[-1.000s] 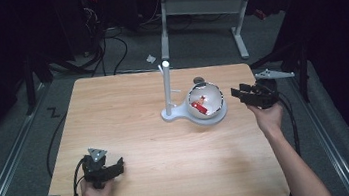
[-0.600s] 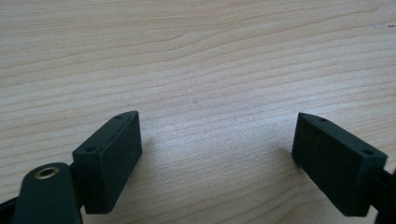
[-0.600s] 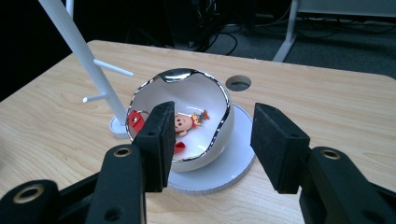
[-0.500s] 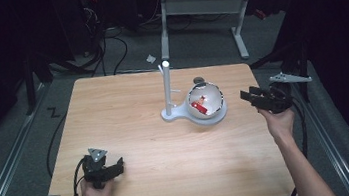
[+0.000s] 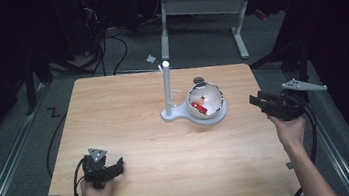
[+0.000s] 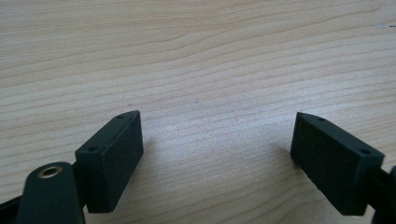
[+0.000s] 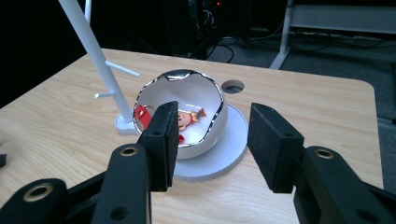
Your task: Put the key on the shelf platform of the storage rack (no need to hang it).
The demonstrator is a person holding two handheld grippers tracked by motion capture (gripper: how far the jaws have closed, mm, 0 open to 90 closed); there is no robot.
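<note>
Bowl (image 5: 207, 102) as landmark: white, egg-shaped, with a jagged chrome-edged opening, seated on a round white base (image 7: 229, 149) on the wooden table (image 5: 128, 103). Inside the bowl, a small red item (image 7: 142, 115) and a little toy figure (image 7: 190, 117), the figure partly hidden behind one black jaw in the right gripper view. Just left of the bowl in the high view, joined to the same base, an upright white post (image 5: 166, 86) with short pegs. Just behind the bowl, a round hole (image 7: 232, 86) in the table top.

Right gripper (image 5: 259, 101) right of the bowl, at the table's right edge, held above the table and pointed at the bowl, apart from it. Jaws parted, having just been closing, with nothing between the pads; through the gap in the right gripper view (image 7: 212, 142), the bowl's side and base farther off.

Left gripper (image 5: 115, 168) well apart from the bowl, toward the near left corner of the table, low over the wood. Jaws spread wide in the left gripper view (image 6: 217, 158), bare table grain between them, nothing pinched.
</note>
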